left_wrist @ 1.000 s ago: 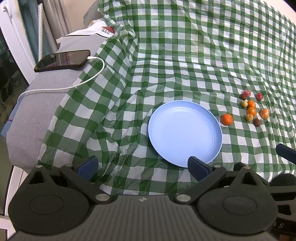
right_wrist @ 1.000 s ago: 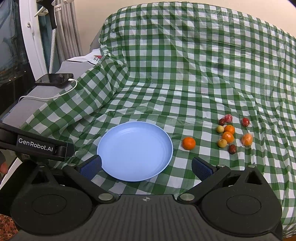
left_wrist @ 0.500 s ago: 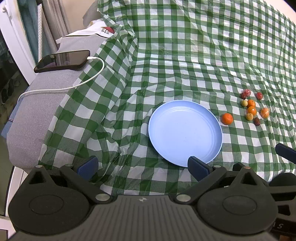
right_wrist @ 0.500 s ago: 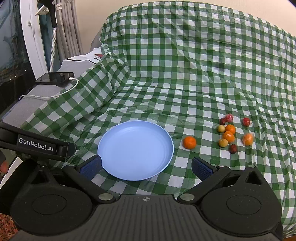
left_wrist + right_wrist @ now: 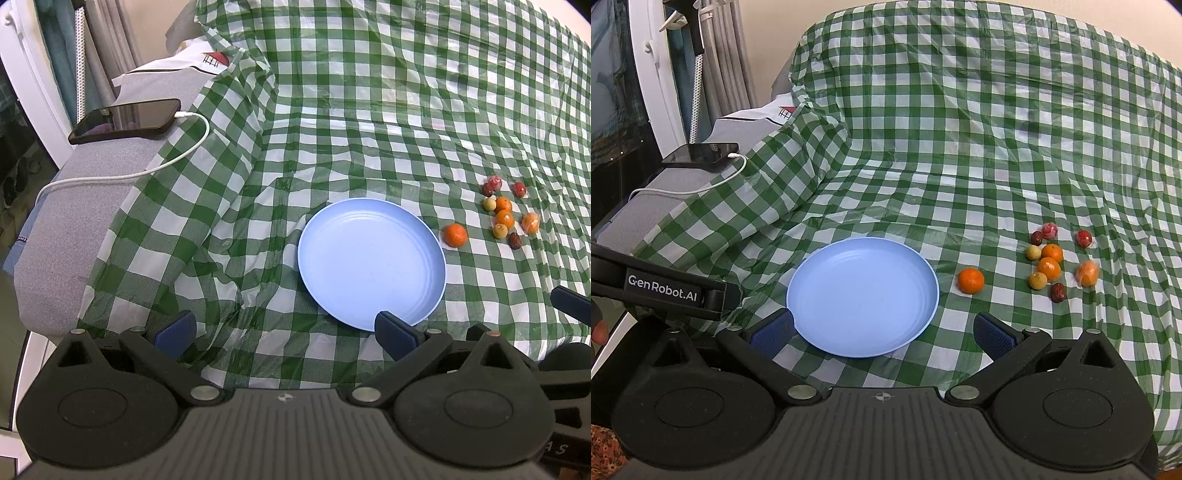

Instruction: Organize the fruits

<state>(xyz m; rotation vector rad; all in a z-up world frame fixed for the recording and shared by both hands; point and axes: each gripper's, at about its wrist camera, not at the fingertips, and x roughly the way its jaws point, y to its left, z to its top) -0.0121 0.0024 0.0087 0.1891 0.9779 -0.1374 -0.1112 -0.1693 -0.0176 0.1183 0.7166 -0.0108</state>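
Well apart stand the fingers of both claws, and neither holds anything. Ahead of the right claw point(image 5: 882, 332), almost between its blue pads, lies the blue plate point(image 5: 862, 299) on the green checked cloth point(image 5: 960, 147). Beyond its right finger sits a lone orange point(image 5: 970, 280), and farther right a cluster of small fruits point(image 5: 1049, 267) near it but apart, none on the plate. The left claw point(image 5: 284, 328) has the plate's near rim at its right pad; open cloth lies ahead. Far to its left a phone point(image 5: 125, 120) with a white cable point(image 5: 147, 171) rests on a grey surface, past the cloth's rumpled edge.
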